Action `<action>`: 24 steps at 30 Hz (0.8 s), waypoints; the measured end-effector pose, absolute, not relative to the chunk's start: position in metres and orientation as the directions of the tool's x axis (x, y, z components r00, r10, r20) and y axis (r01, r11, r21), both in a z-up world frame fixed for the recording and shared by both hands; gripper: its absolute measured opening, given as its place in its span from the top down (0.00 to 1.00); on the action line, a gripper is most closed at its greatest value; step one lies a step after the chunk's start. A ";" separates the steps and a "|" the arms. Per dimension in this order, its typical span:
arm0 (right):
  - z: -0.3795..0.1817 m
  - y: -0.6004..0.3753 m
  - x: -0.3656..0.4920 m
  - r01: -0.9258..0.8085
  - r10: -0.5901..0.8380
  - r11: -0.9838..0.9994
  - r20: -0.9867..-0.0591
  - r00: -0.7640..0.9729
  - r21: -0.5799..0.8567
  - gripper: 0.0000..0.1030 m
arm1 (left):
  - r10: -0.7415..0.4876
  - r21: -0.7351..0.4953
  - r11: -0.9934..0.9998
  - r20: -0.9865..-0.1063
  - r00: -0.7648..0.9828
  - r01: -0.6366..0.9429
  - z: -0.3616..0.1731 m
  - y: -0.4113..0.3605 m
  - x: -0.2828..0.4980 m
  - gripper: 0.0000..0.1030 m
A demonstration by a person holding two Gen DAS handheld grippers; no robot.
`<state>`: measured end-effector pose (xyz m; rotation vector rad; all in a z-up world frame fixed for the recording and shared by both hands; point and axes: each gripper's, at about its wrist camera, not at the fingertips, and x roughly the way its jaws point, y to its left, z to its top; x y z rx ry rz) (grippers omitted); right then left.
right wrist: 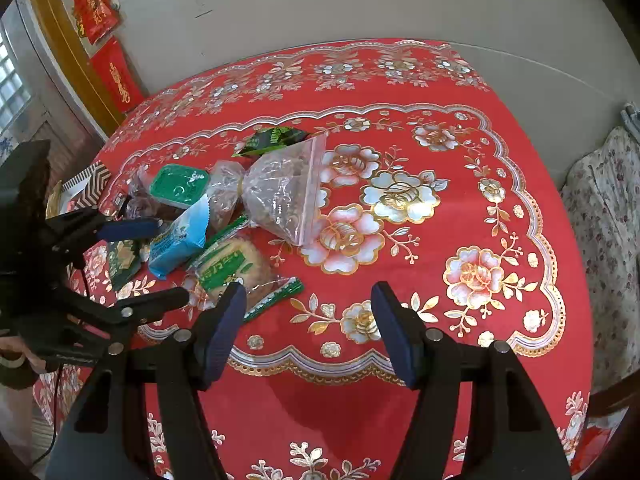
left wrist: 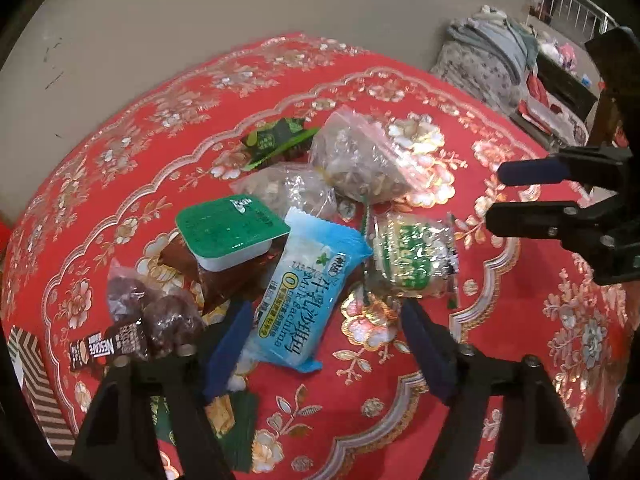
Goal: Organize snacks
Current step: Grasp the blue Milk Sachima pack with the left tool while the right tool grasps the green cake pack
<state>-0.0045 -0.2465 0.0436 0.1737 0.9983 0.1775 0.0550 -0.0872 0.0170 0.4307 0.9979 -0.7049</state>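
Snacks, one heap, on a red tablecloth with gold and silver flowers (right wrist: pixel 440 92). Light-blue plastic sachima packet (left wrist: pixel 308 284) lies near the front, between the spread jaws of the left gripper (left wrist: pixel 320 344) (pads not pressing it). Green-lidded white plastic tub (left wrist: pixel 228 232) just left of it; clear zip bag of nuts (left wrist: pixel 360 156) behind. Right gripper (right wrist: pixel 308 332): jaws apart, empty, over bare cloth.

Home living space: table under a red floral tablecloth (right wrist: pixel 440 92), red paper decorations (right wrist: pixel 94 2) by a wooden door frame (right wrist: pixel 64 40), folded bedding (left wrist: pixel 484 60) nearby.
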 end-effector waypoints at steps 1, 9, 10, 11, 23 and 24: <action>0.043 -0.247 -0.004 -0.069 0.228 0.972 -0.819 0.527 0.226 0.38 | -0.328 0.020 0.701 -0.878 0.348 0.713 0.015 -0.089 0.056 0.44; 0.039 -0.233 0.002 -0.172 0.255 0.966 -0.822 0.509 0.193 0.38 | -0.331 -0.002 0.706 -0.885 0.328 0.708 0.012 -0.084 0.057 0.69; 0.038 -0.227 0.005 -0.222 0.269 0.958 -0.827 0.493 0.179 0.38 | -0.327 0.004 0.708 -0.884 0.333 0.706 0.013 -0.083 0.056 0.69; 0.036 -0.222 0.007 -0.256 0.271 0.953 -0.835 0.479 0.163 0.38 | -0.328 0.003 0.715 -0.882 0.339 0.699 0.014 -0.081 0.055 0.69; 0.030 -0.195 0.032 -0.379 0.321 0.913 -0.845 0.429 0.154 0.31 | -0.318 -0.017 0.758 -0.882 0.347 0.652 0.023 -0.053 0.043 0.69; 0.032 -0.191 0.031 -0.396 0.327 0.906 -0.841 0.430 0.149 0.31 | -0.317 -0.020 0.767 -0.881 0.351 0.642 0.024 -0.051 0.042 0.69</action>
